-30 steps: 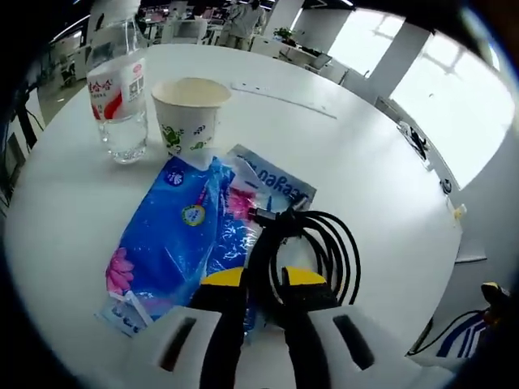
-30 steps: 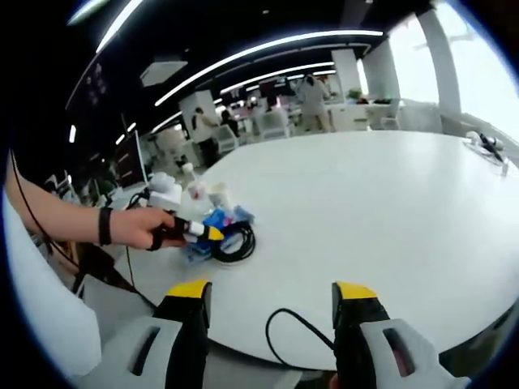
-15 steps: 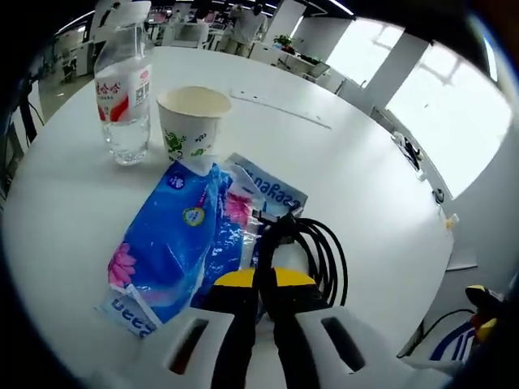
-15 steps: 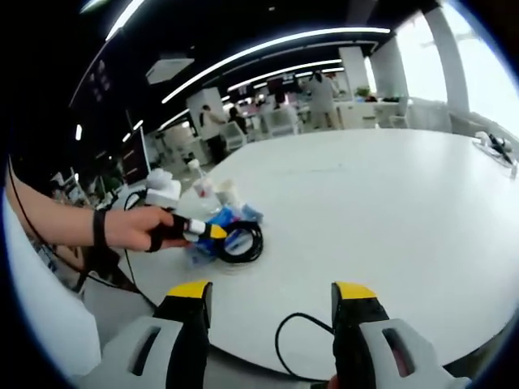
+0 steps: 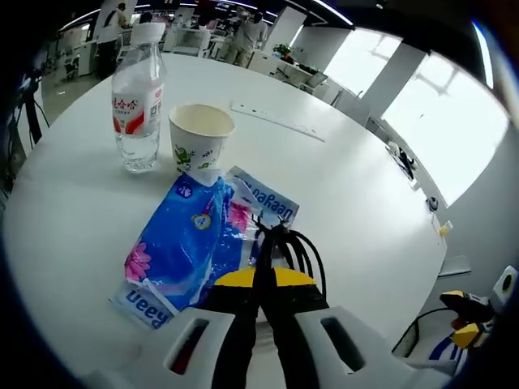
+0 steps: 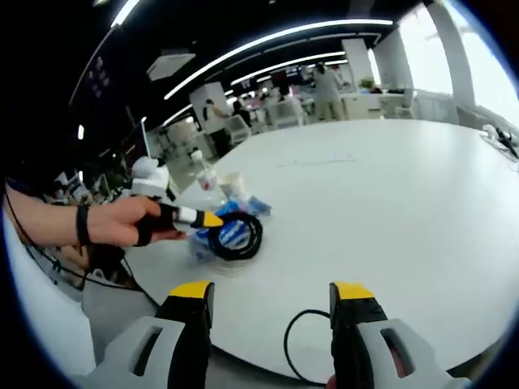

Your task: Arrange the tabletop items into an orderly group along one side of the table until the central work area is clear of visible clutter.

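Note:
On the round white table [image 5: 357,186] stand a clear water bottle [image 5: 138,104] and a paper cup [image 5: 200,136]. In front of them lie a blue tissue pack [image 5: 182,247] and a second blue pack [image 5: 266,198]. My left gripper [image 5: 266,279] is shut on a coiled black cable [image 5: 293,250]. The right gripper view has the coil [image 6: 235,236] hanging from the left gripper [image 6: 211,219], which a hand [image 6: 122,223] holds, in front of the bottle [image 6: 207,179], cup [image 6: 236,185] and packs [image 6: 247,206]. My right gripper [image 6: 272,292] stands open off the table's near edge, holding nothing.
A long white strip [image 5: 276,120] lies further back on the table. A small dark object [image 5: 403,159] rests near the far right edge. A loose black cord [image 6: 302,350] loops below my right gripper. Desks and people fill the office behind [image 6: 308,89].
The left jaws closed onto the black cable. The coil then rose off the table, and it now hangs tilted from the left gripper. The right gripper stayed open.

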Demonstrator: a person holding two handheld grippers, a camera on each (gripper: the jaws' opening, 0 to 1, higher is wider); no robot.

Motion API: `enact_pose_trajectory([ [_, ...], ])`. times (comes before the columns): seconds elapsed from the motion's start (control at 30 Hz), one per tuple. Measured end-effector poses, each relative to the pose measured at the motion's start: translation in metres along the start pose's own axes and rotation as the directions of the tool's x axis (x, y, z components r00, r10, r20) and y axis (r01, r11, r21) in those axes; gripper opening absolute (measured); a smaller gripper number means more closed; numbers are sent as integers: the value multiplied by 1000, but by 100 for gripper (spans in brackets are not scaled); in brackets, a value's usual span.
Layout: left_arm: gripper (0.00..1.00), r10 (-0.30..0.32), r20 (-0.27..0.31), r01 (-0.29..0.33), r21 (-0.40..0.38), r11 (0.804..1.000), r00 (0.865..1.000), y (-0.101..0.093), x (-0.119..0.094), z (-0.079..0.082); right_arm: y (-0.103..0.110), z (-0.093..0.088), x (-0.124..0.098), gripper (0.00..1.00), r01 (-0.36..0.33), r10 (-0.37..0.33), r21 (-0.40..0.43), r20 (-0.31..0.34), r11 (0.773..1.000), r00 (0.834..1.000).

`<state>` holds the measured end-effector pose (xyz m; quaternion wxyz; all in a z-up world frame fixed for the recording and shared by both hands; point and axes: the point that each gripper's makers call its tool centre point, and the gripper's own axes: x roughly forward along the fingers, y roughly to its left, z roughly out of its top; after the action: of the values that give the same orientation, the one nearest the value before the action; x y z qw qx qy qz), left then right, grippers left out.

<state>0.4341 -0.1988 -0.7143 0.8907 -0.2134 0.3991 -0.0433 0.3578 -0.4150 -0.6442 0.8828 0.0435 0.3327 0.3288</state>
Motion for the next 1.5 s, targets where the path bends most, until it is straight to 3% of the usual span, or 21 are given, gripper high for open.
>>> enact_pose_trajectory([
  [0.53, 1, -50, 25, 50, 13, 999, 998, -18, -22, -3, 7, 17, 50, 50, -38, 39, 32, -25, 999, 999],
  [0.83, 1, -88, 24, 87, 45, 995, 996, -36, -30, -7, 14, 1, 94, 46, -70, 82, 146, -76, 987, 994],
  [1.1, 1, -126, 17, 123, 125, 985, 992, -61, -36, -7, 14, -7, 127, 44, -94, 110, 125, -129, 988, 985],
  [1.5, 1, -173, -7, 171, 197, 965, 985, -91, -39, -13, 21, -7, 151, 45, -145, 167, 196, -103, 970, 981],
])
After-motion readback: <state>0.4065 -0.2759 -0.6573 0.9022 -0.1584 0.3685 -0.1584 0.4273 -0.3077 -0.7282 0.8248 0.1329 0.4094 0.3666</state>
